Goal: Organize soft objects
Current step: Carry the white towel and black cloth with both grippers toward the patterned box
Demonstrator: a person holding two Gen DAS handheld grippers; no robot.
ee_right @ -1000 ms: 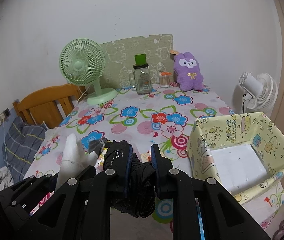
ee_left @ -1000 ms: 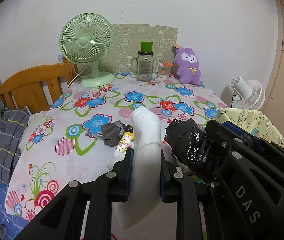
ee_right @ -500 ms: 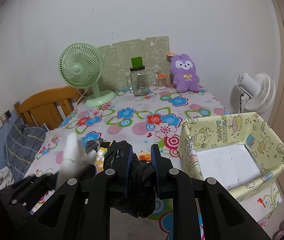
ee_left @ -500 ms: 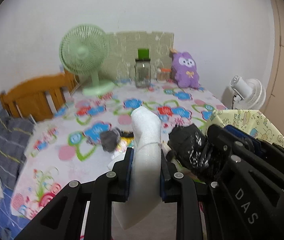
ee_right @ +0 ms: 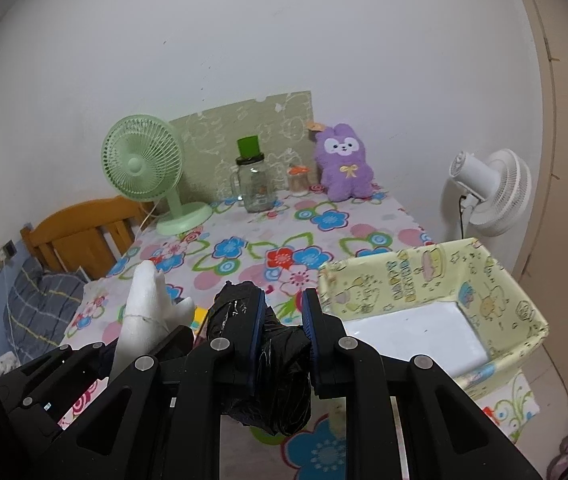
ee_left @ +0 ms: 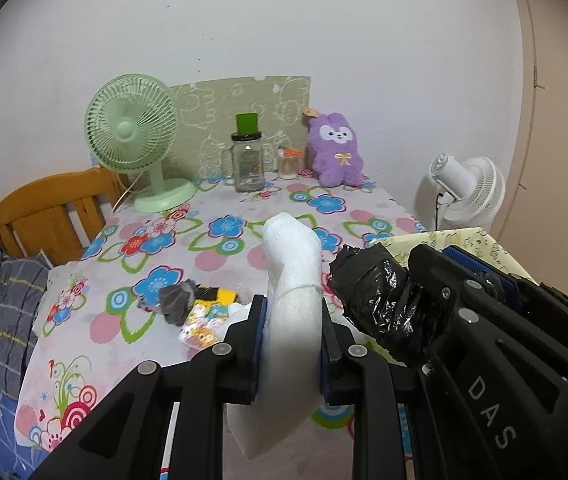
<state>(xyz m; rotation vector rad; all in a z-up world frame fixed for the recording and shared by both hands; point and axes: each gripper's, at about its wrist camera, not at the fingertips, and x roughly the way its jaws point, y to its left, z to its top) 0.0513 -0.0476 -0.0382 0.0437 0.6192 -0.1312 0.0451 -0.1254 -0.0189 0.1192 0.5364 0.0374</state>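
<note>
My left gripper (ee_left: 291, 316) is shut on a white foam roll (ee_left: 293, 280) that stands up between its pads above the near table edge. To its right, my right gripper (ee_right: 283, 312) is shut on a crumpled black plastic bag (ee_right: 268, 376), also seen in the left wrist view (ee_left: 376, 300). The foam roll (ee_right: 144, 304) shows at the left of the right wrist view. A yellow cartoon-print box (ee_right: 496, 280) with a white floor sits open at the table's near right. A grey cloth (ee_left: 176, 300) and small patterned packets (ee_left: 204, 320) lie on the tablecloth.
A floral tablecloth (ee_left: 220, 224) covers the table. At the back stand a green fan (ee_left: 136, 140), a glass jar with a green lid (ee_left: 248, 160), a small jar (ee_left: 288, 162) and a purple plush (ee_left: 338, 152). A white fan (ee_right: 488, 188) is right, a wooden chair (ee_left: 44, 208) left.
Both grippers have risen and drawn back from the table with their loads still held. The yellow box now sits lower and nearer in the right wrist view.
</note>
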